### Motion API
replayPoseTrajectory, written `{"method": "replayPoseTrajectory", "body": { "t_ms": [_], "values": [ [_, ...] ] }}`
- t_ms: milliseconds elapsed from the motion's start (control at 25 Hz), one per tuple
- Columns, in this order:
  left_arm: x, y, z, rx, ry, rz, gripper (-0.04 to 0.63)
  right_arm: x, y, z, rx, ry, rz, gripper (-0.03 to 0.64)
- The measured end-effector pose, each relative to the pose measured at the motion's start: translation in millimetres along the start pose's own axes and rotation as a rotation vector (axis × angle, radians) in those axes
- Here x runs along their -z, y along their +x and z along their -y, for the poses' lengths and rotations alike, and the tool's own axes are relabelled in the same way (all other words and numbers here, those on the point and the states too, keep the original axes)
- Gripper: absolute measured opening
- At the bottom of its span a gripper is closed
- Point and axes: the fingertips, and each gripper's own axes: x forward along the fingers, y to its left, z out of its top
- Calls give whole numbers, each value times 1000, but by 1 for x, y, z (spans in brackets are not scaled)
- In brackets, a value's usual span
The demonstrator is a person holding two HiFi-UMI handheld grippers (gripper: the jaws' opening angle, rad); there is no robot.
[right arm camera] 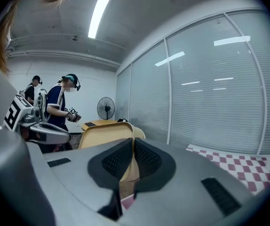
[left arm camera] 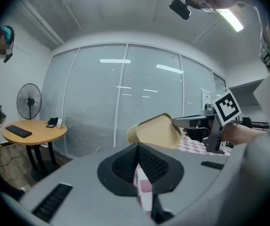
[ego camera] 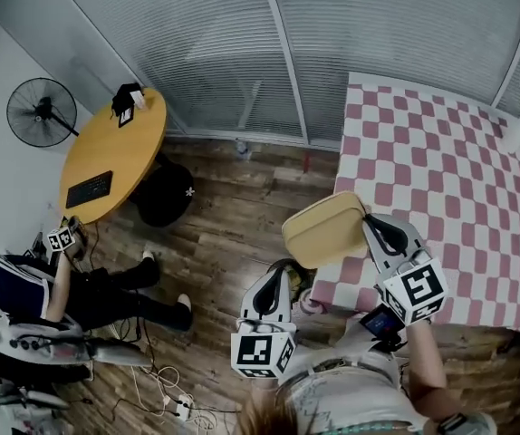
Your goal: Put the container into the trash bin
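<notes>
Head view: my right gripper (ego camera: 367, 223) pinches the tan container (ego camera: 325, 229) by its rim beside the checkered table (ego camera: 441, 152); my left gripper (ego camera: 281, 275) is closed, empty. Dropping remains, perhaps into that dark trash bin (ego camera: 165, 196) at nine o'clock.

We find the container (ego camera: 325, 229) over the floor, just off the near left corner of the checked table (ego camera: 441, 152). The right gripper (ego camera: 370, 221) is at its right edge and the left gripper (ego camera: 281, 270) is nearer us, to its left. Across the floor to the left stands the round table (ego camera: 120, 148) with a keyboard (ego camera: 89, 188) on it, the fan (ego camera: 41, 111) beyond it, a person (ego camera: 24, 288) before it, and the glass wall (ego camera: 242, 53) behind everything.
</notes>
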Motion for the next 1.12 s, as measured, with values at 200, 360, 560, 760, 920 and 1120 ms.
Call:
{"method": "replayPoseTrajectory", "body": {
  "t_ms": [200, 360, 560, 760, 920, 1120],
  "values": [
    [3, -51, -64, -43, -6, 8, 6, 0, 42, -79, -57, 10, -18, 9],
    [15, -91, -107, -91, -8, 14, 6, 4, 67, -134, -90, 27, -15, 9],
    [29, -128, -142, -147, -29, 6, 6, 4, 91, -183, -141, 5, -23, 9],
    [38, -145, -156, -183, -48, 15, 6, 8, 102, -210, -174, -40, -47, 9],
    [46, -148, -157, -195, -61, 9, 6, 17, 108, -218, -201, -45, -66, 9],
    [38, -153, -172, -211, -75, -3, 6, 16, 123, -230, -212, -63, -110, 9]
  ]
}}
